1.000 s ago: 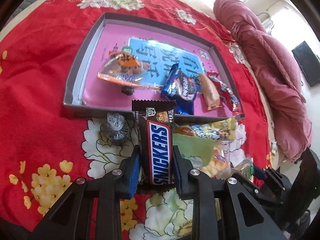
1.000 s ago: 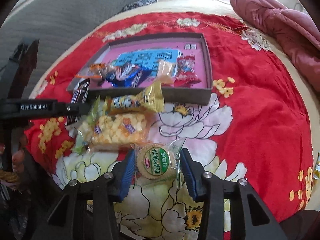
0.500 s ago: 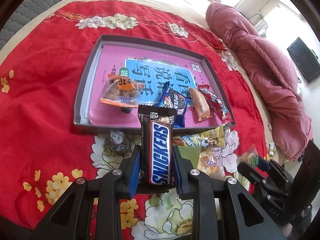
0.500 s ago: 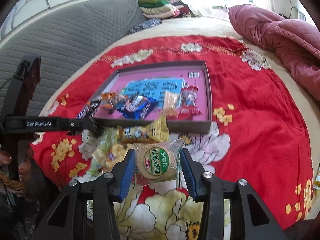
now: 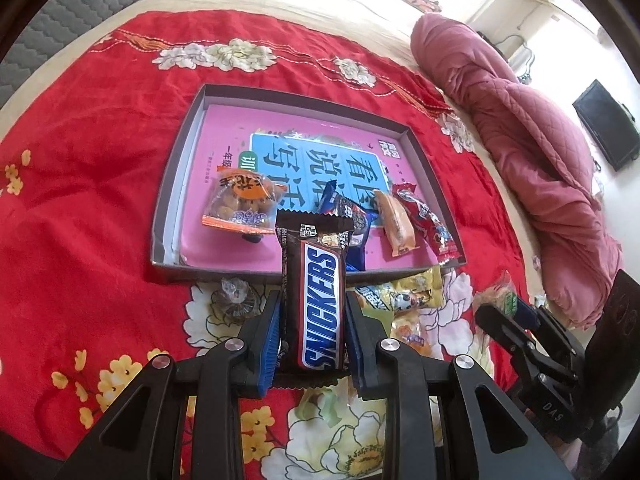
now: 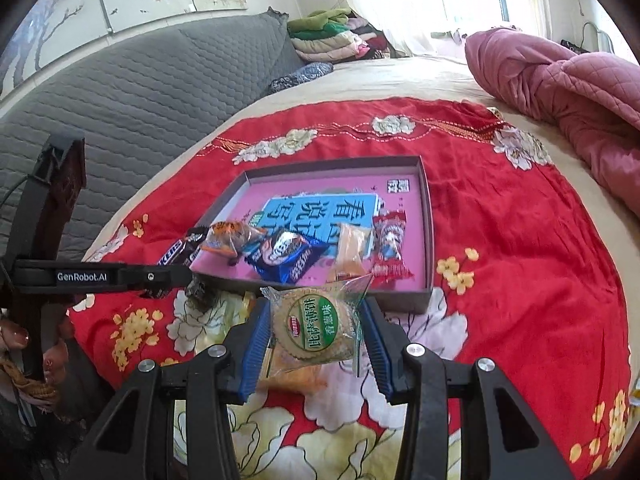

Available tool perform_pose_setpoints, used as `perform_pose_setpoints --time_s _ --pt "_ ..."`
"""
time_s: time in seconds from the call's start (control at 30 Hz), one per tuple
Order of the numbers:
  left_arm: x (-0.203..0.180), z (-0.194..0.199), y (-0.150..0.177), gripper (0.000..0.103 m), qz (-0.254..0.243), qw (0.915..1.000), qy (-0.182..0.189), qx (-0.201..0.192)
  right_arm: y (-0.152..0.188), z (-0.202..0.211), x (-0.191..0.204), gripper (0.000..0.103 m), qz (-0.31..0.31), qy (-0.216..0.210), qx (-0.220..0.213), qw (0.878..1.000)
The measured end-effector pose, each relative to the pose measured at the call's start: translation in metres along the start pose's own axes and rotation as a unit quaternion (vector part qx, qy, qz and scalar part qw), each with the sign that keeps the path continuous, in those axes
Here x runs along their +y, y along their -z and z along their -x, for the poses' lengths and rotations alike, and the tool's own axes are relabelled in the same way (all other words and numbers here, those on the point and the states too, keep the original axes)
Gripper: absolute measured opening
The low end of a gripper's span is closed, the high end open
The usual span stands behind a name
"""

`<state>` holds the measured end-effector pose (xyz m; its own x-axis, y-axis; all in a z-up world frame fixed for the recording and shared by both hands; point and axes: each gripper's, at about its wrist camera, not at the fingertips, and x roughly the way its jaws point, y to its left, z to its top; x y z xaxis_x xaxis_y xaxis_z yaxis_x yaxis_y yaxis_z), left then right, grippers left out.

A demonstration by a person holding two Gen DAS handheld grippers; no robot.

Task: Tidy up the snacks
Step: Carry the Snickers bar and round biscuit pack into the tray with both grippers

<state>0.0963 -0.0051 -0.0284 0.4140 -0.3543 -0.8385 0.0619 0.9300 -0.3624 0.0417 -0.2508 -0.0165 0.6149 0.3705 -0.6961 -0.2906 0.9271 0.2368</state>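
Observation:
My left gripper [image 5: 312, 340] is shut on a brown Snickers bar [image 5: 318, 300], held upright above the cloth just short of the grey box's near wall [image 5: 208, 274]. My right gripper [image 6: 316, 344] is shut on a round cracker pack with a green label [image 6: 316, 326], lifted in front of the box's near wall [image 6: 404, 302]. Inside the box lie an orange pastry pack [image 5: 240, 200], a blue cookie pack [image 6: 286, 256], an orange wafer pack [image 5: 396, 228] and a red candy pack [image 5: 424, 220]. The left gripper with its bar also shows at the left of the right wrist view [image 6: 176, 268].
Loose snacks lie on the red flowered cloth [image 5: 80, 208] by the box: a dark wrapped sweet [image 5: 236, 300], a yellow pack [image 5: 404, 292] and an orange-yellow pack [image 5: 412, 334]. A pink quilt [image 5: 532, 140] is bunched at the right. A grey padded headboard [image 6: 132, 92] runs along the left.
Both grippers have risen with their snacks and tilted up, so more of the bed and room shows. Both grips are unchanged.

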Motion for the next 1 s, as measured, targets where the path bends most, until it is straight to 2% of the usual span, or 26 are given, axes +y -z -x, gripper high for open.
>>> perform_pose_setpoints --time_s 0.5,1.0 --pt "0.006 -0.015 -0.026 0.03 0.013 0.9997 -0.015 -0.013 -0.024 -0.021 -0.013 0.046 -0.011 -0.011 -0.013 1.0" --pt "-0.002 -0.04 -0.047 0.03 0.003 0.9994 -0.032 -0.012 -0.043 -0.049 -0.019 0.046 -0.013 -0.011 -0.013 1.0"
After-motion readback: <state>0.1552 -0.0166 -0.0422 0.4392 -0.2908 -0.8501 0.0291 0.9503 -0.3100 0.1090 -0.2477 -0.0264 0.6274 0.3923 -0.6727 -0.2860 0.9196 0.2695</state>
